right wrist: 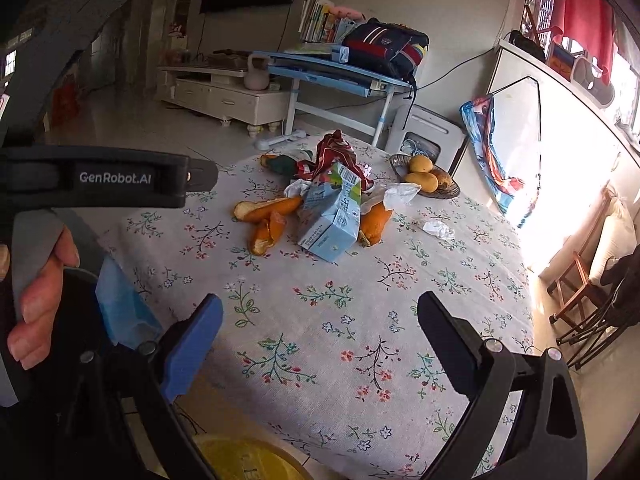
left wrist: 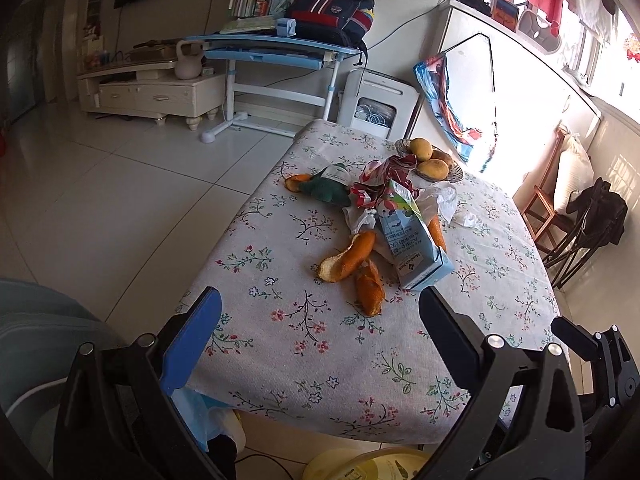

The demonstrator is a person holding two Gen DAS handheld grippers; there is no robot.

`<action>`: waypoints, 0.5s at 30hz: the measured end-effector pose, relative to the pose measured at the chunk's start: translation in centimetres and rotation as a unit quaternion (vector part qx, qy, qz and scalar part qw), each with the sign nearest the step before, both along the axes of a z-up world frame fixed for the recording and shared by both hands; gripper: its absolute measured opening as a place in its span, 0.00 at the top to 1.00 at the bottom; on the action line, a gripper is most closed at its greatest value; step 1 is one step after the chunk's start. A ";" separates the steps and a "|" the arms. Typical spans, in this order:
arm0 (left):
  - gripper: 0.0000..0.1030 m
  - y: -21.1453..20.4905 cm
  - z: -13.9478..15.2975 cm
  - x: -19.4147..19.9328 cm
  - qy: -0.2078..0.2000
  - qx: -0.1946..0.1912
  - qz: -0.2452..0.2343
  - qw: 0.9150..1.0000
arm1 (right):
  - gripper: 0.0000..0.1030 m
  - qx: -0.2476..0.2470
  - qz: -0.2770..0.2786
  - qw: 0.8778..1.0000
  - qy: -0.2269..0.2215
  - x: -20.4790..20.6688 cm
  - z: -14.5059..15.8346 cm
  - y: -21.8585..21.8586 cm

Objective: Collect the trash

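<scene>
- Left wrist view: the left gripper [left wrist: 320,300] hovers over the near end of the floral tablecloth [left wrist: 320,360], its tongs spread wide with nothing between them.
- The milk carton [left wrist: 412,252], pale blue and white with a green torn-open top, lies on its side at the middle of the cloth. It looks empty, so probably light and easily crushed; the stiff bottom corner nearest the gripper seems the safest place to pinch.
- Just left of the milk carton lie two orange peels [left wrist: 348,258], curled, bright outside and pale inside. They look soft and possibly slick; an edge that curls up off the cloth is likely the easiest to catch.
- Behind the milk carton sit a crumpled red wrapper [left wrist: 376,184] and white plastic [left wrist: 440,198], both flimsy and likely to slip unless bunched.
- Beyond the milk carton, a bowl of mangoes [left wrist: 432,160] is probably not trash.

- Right wrist view: the right gripper [right wrist: 320,308] also stands open and empty, well short of the milk carton [right wrist: 330,220].
- Right of the milk carton lies a small crumpled tissue [right wrist: 438,229], apart from the pile, very light and soft; any point should do.
- Another peel [right wrist: 374,222] touches the milk carton's right side.
- Left of the milk carton, the person's left hand [right wrist: 40,292] grips the other tool.
</scene>
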State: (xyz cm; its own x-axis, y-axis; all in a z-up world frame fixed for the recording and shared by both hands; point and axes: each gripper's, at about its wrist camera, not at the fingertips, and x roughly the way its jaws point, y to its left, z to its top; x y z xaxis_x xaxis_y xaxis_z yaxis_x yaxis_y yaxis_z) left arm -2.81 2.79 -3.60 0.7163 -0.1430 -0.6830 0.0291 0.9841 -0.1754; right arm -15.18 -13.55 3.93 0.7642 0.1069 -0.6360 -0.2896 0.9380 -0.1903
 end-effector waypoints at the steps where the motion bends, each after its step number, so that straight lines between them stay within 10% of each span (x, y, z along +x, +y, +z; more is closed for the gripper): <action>1: 0.07 0.0 0.0 0.0 0.000 0.000 0.000 1.000 | 0.09 0.000 0.000 1.000 0.000 0.0 0.0 0.0; 15: 0.07 -0.1 -0.1 0.2 0.001 0.002 0.000 1.000 | 0.09 0.005 0.005 1.000 0.001 0.3 0.0 0.0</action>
